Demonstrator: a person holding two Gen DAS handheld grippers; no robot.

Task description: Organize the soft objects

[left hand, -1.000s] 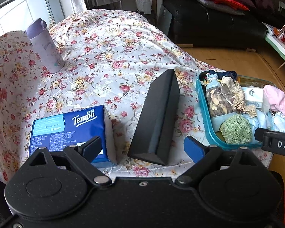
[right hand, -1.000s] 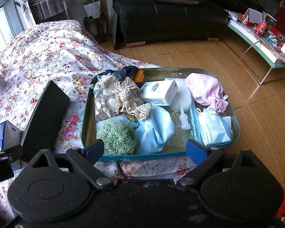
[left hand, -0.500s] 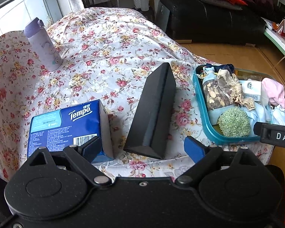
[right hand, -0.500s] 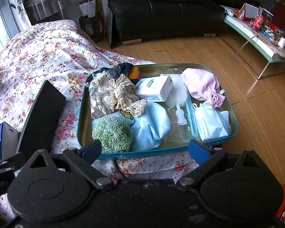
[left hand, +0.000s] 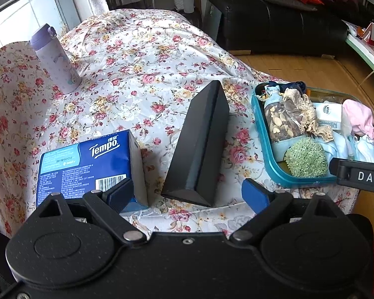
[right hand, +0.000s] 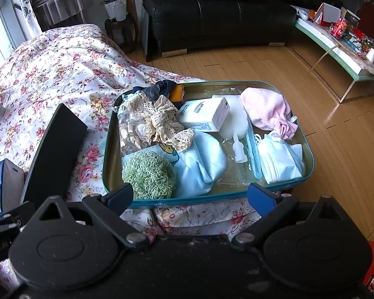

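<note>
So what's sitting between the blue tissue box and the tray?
A black box stands between the tissue box and the tray, seen in the left wrist view.

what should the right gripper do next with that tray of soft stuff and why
Probably lower the right gripper onto the fuzzy green knitted ball. Its jaws stand open and empty, and the ball sits at the near edge of the teal-rimmed tray, uncovered by other things and almost straight ahead.

Daylit room: window [left hand: 17, 22] at left, wood plank floor [right hand: 249, 64], black leather sofa [right hand: 212, 12] along far wall, potted plant [right hand: 116, 5] on small stand, glass-topped low table [right hand: 336, 47] at right.
</note>
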